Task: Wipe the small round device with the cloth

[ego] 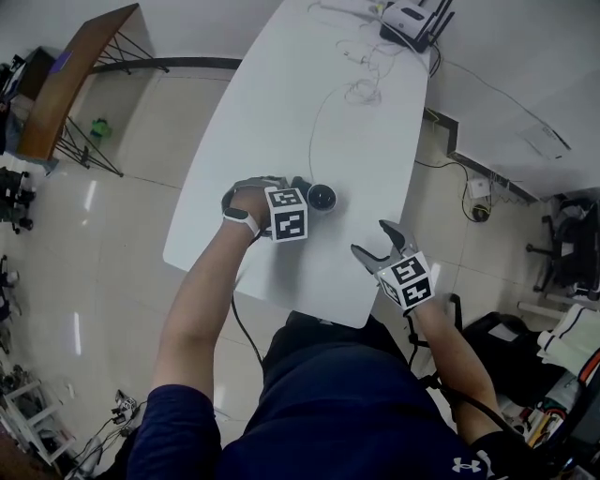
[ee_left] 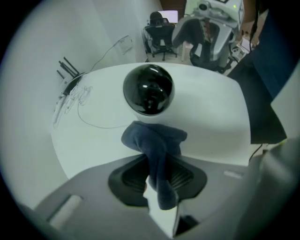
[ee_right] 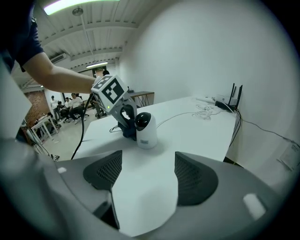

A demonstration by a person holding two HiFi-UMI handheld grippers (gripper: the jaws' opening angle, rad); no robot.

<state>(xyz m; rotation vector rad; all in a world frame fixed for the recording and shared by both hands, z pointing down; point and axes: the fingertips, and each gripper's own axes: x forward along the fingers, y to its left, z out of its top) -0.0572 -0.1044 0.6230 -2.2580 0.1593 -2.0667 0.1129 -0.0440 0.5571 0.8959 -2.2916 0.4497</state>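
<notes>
Head view: left gripper (ego: 296, 192) pinches cloth (ee_left: 154, 145) beside small round device (ego: 322, 197), mid-table (ego: 309, 94). Right gripper (ego: 375, 241) spread, empty, near front edge; open tabletop between them.

Left gripper (ee_left: 157, 176) down, fingers (ee_left: 129, 177) pinching cloth (ee_left: 154, 140) — right gripper (ee_right: 145, 180), fingers (ee_right: 194, 180) wide.

White table (ego: 281, 112), long with rounded corners. Standing on it toward the near edge, about midway between the long sides, is the round camera (ego: 322, 197). A router (ego: 410, 21) sits at the far right corner, loose cables (ego: 361, 89) are tangled just in front of it, and a thin wire (ego: 314, 131) trails down the surface toward the camera.
</notes>
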